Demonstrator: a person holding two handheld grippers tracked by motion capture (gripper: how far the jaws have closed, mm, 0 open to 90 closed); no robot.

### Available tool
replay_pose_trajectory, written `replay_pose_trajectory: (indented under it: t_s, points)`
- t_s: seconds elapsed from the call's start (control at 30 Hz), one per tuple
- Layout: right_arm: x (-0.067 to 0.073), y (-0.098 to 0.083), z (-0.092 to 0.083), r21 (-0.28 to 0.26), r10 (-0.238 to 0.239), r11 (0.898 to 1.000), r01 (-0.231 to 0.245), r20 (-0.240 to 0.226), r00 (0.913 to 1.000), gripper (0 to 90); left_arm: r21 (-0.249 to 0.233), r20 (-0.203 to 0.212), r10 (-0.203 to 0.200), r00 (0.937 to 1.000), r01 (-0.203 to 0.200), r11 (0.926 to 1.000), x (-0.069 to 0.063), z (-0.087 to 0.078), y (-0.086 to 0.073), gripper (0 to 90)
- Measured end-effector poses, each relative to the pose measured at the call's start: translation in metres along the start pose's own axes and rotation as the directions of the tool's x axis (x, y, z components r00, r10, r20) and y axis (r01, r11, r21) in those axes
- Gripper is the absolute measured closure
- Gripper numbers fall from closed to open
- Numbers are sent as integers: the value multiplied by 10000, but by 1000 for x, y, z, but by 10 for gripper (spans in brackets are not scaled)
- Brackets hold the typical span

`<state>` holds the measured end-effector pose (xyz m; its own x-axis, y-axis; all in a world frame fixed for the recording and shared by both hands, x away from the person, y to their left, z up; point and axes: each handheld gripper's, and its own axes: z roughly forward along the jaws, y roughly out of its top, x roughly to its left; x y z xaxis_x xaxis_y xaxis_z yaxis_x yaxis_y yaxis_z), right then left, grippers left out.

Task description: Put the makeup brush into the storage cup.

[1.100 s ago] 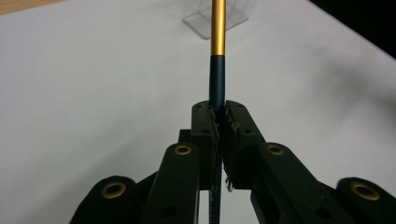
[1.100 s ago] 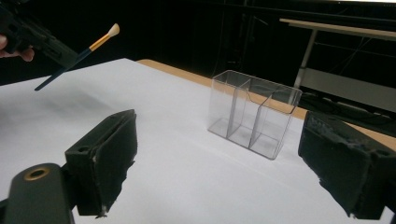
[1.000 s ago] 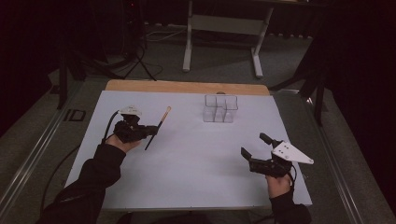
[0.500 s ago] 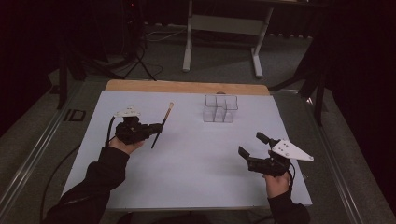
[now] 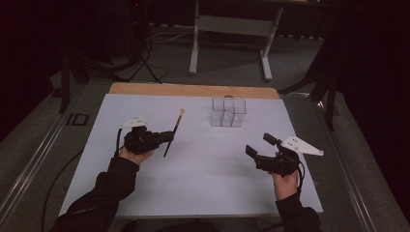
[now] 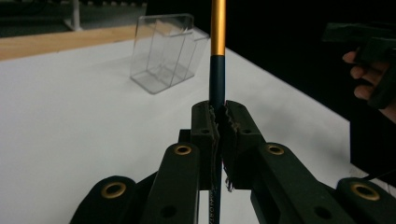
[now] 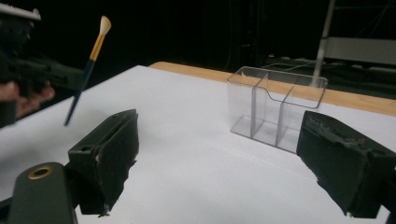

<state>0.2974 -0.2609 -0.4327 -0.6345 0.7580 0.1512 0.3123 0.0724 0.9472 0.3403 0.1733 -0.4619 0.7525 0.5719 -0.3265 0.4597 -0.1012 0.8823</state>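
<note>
Left hand-held gripper (image 5: 164, 137) clamps the light, stiff, slender makeup brush (image 5: 173, 132) mid-handle; right hand-held gripper (image 5: 258, 145) gapes wide, empty.

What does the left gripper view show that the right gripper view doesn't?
Left gripper view: the left gripper shut on the brush's dark handle, seen close up, with the person's right hand at the edge. Right gripper view: the right gripper with its jaws wide apart and nothing between them, plus the pale bristles. Both: the brush, the clear box and the white table.
</note>
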Motion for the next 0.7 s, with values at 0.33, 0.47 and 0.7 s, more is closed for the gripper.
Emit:
replay_pose_trajectory:
  t_s: [0.33,0.47,0.7]
  points:
    - [7,23,17,-47,122,9999,-130,-1434,9896,135,-615,709,387,9967,-344,9975,-6,12,0,837]
    - [14,26,32,183,179,9997,-150,-1728,9848,132,-546,954,441,9945,-390,9977,-11,18,0,837]
    - [26,23,58,846,937,9937,-741,-2595,9612,134,-662,1281,505,9905,-423,9969,-17,27,-1,837]
